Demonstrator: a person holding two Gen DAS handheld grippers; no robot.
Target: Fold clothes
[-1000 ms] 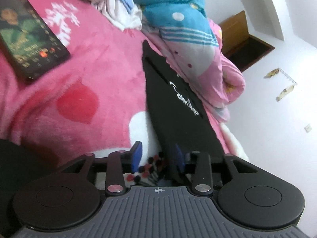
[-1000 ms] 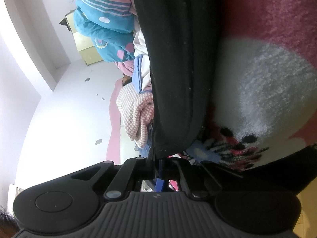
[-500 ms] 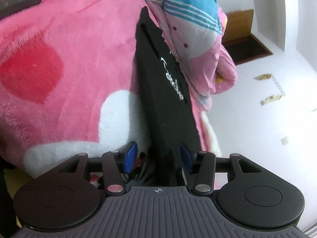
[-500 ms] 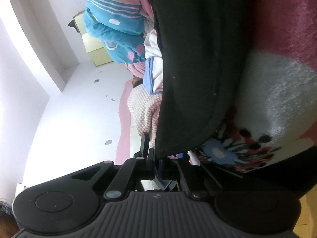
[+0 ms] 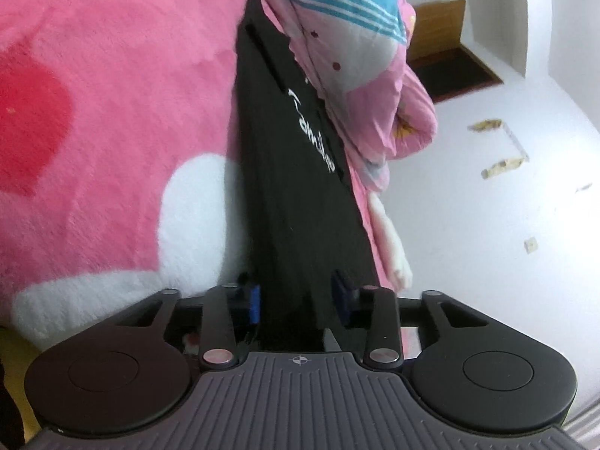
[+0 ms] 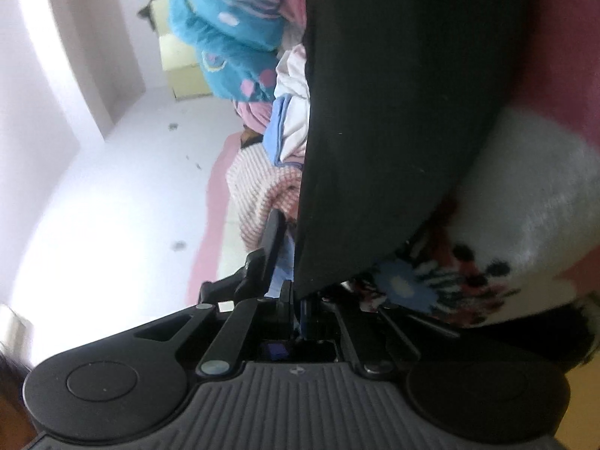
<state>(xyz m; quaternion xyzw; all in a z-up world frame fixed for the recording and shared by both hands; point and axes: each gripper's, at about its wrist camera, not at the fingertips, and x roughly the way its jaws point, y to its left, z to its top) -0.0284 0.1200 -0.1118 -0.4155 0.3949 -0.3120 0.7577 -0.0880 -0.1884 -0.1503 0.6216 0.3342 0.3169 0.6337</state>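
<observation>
A black garment (image 5: 292, 187) with white script lettering hangs stretched in a long taut strip over the pink plush blanket (image 5: 112, 112). Its near end runs down between the blue pads of my left gripper (image 5: 297, 296), which is shut on the bunched cloth. In the right wrist view the same black garment (image 6: 393, 112) fills the upper middle. My right gripper (image 6: 298, 300) is shut tight on its lower corner. The cloth between the two grippers looks lifted off the blanket (image 6: 543, 187).
A blue and pink quilt (image 5: 348, 37) is heaped along the bed's far side, with a pile of other clothes (image 6: 262, 187) beside it. A wooden cabinet (image 5: 442, 18) stands against the white wall beyond the bed.
Both grippers have moved along with the garment, still gripping it. The dark box at upper left has slid out of the left view. The cloth fills more of both views.
</observation>
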